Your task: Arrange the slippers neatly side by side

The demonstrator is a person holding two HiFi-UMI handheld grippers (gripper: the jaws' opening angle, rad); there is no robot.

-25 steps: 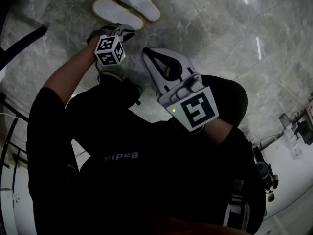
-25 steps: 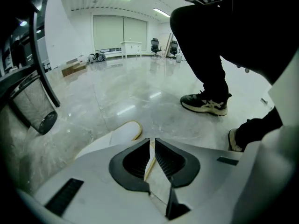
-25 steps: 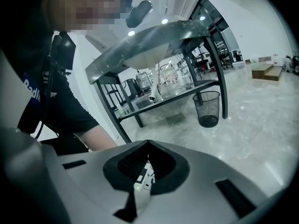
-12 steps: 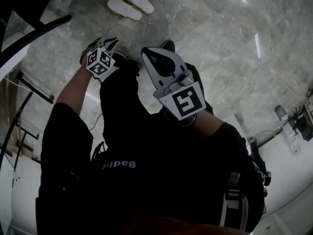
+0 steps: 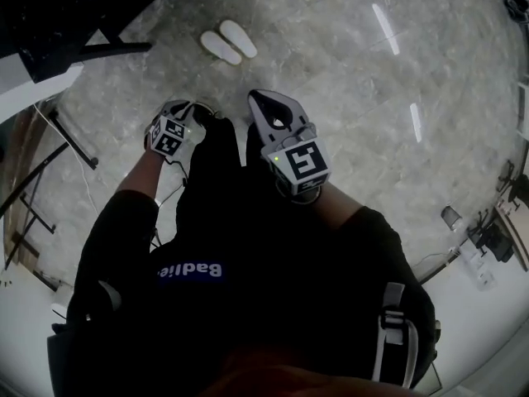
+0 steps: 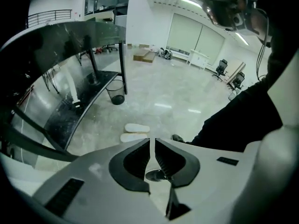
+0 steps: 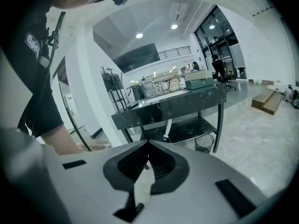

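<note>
The slippers [image 5: 229,42] lie side by side on the floor [image 5: 347,81] at the top centre of the head view, well apart from both grippers. The left gripper [image 6: 152,140] has its jaws nearly together, gripping nothing. The right gripper [image 7: 148,144] has its jaws closed and empty

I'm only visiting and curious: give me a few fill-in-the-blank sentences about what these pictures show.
1. ___ slippers lie side by side on the floor.
2. The slippers are ___ in colour.
3. The left hand-held gripper and the right hand-held gripper each hold ___.

Missing words: two; white; nothing.
</note>
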